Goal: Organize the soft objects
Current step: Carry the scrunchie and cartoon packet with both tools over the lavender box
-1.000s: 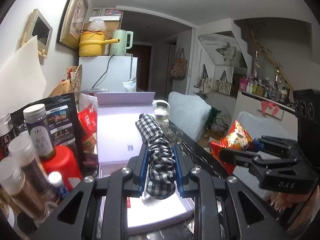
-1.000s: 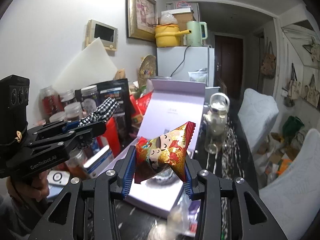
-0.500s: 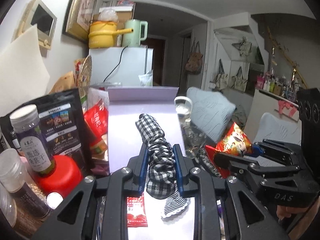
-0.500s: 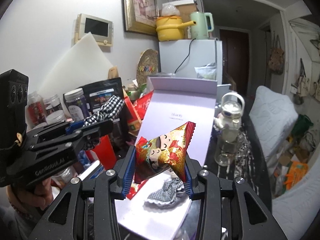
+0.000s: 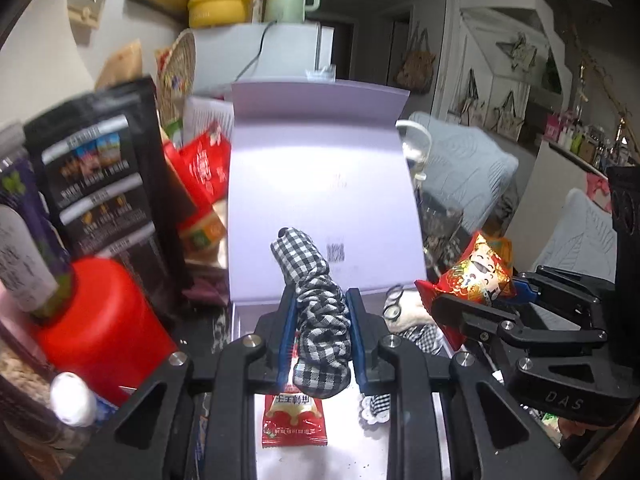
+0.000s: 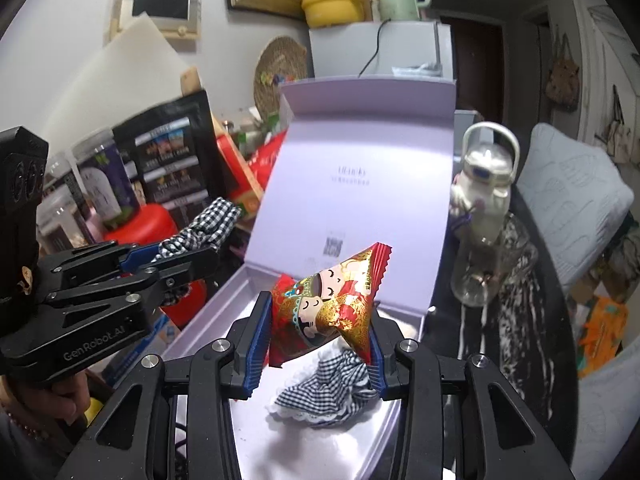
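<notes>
My left tool (image 6: 176, 256) reads "GenRobot.AI", my right tool (image 5: 476, 300) "DAS". Left clamps the checked scrunchie (image 5: 320, 320), right pinches the red snack packet (image 6: 332, 308), both over the open lilac box (image 6: 360, 184).

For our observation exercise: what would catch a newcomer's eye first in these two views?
Probably the left gripper clamping a black-and-white checked scrunchie and the right gripper pinching a red-and-gold snack packet, both above an open lilac gift box. In the box lie a checked cloth and a red sachet.
</notes>
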